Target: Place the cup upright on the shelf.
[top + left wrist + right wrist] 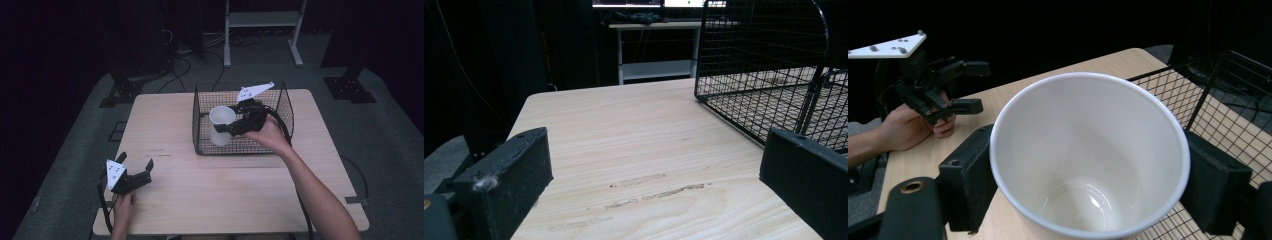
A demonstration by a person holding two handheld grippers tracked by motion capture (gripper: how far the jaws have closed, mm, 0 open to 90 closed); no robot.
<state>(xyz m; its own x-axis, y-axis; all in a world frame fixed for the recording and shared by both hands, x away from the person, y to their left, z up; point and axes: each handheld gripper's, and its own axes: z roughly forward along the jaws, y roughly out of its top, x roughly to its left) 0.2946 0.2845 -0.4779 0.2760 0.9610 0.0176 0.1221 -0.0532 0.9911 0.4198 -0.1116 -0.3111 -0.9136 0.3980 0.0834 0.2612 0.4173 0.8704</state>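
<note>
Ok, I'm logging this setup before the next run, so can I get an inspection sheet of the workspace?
Surface: wooden table, a few faint scuffs near the left tongs.
Job's things: white cup, empty and upright, held inside the wire basket; whether it touches the basket floor cannot be told.
Clutter: nothing seen.
Grippers: right tongs shut on the cup, one jaw on each side of its wall; left tongs open, holding nothing, at the table's near left corner.
Cables: one trails from each gripper; more lie on the floor behind the table.
Surroundings: dark room, grey floor, white stand behind.
</note>
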